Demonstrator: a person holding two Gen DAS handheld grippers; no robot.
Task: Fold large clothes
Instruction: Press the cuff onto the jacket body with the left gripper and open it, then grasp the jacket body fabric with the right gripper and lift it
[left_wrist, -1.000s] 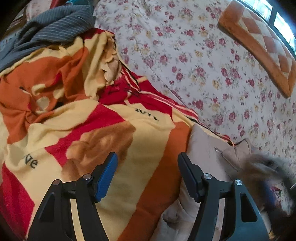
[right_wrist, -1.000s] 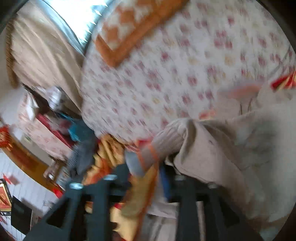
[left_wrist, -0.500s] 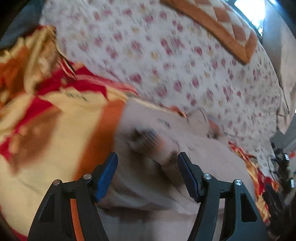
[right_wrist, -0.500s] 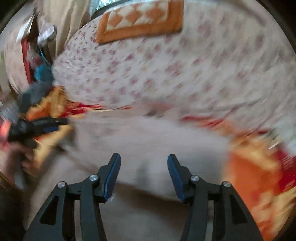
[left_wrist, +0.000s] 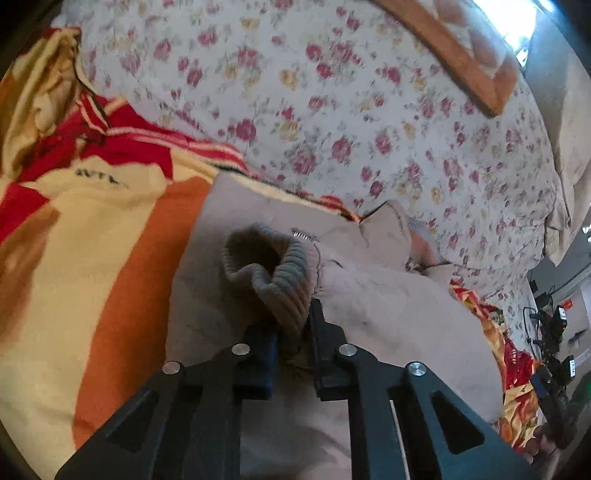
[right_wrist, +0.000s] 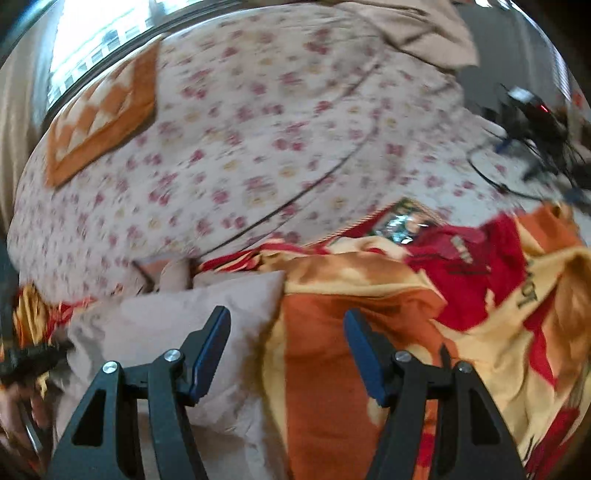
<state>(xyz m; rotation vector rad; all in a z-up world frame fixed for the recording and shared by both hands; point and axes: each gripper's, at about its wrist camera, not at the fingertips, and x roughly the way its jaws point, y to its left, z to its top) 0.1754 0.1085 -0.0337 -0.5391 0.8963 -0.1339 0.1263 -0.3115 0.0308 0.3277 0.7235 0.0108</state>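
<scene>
Left gripper (left_wrist: 293, 332) clamped on ribbed cuff (left_wrist: 273, 266) of beige garment (left_wrist: 388, 314). Right gripper (right_wrist: 286, 354) opening, nothing between jaws, above garment edge and orange-yellow blanket (right_wrist: 369, 332).

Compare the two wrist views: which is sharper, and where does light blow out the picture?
Left wrist: fairly sharp on the ribbed cuff, soft at the striped blanket, window glare top right. Right wrist: motion-smeared floral bedspread, blown-out window top left; both views bend at the edges.
</scene>
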